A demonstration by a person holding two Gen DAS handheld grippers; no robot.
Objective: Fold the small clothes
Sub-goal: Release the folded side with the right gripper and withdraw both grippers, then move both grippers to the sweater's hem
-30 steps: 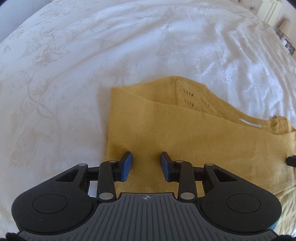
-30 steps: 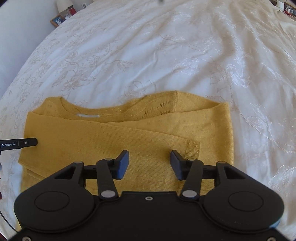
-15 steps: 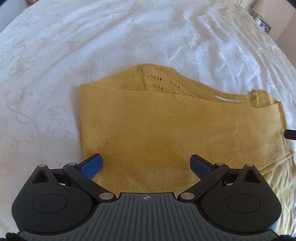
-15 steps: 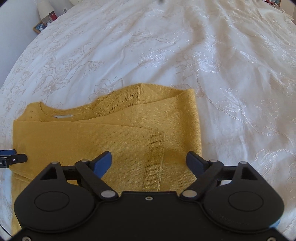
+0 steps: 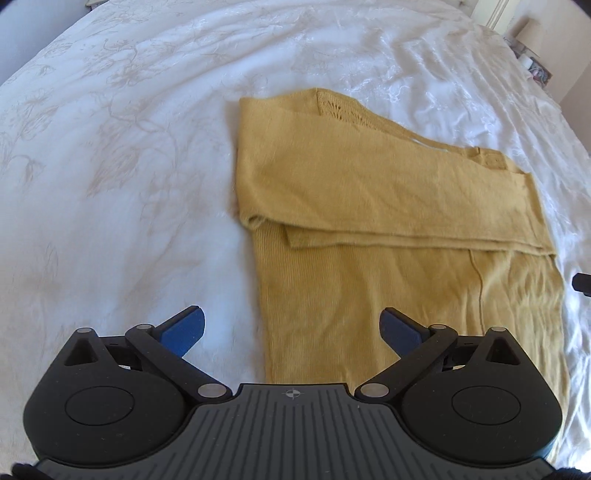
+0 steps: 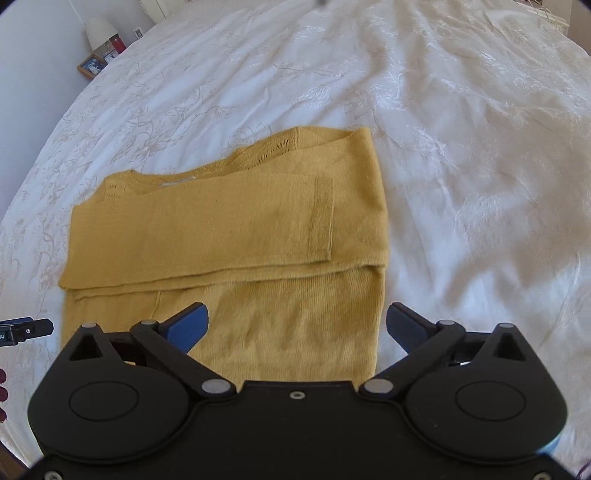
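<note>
white embroidered bedspread point(image 5: 129, 155) covers the bed, and your mustard knit sweater point(image 5: 369, 206) lies flat on it, sleeves folded across the chest, hem toward you. your left gripper point(image 5: 291, 328) hangs spread wide over the sweater's left edge, gripping nothing. your right gripper point(image 6: 297, 325) is opening over the sweater's right edge, nothing pinched between its blue pads. a lamp point(image 6: 98, 33) and picture frame point(image 6: 91, 65) stand beyond the bed's far left corner.
</note>
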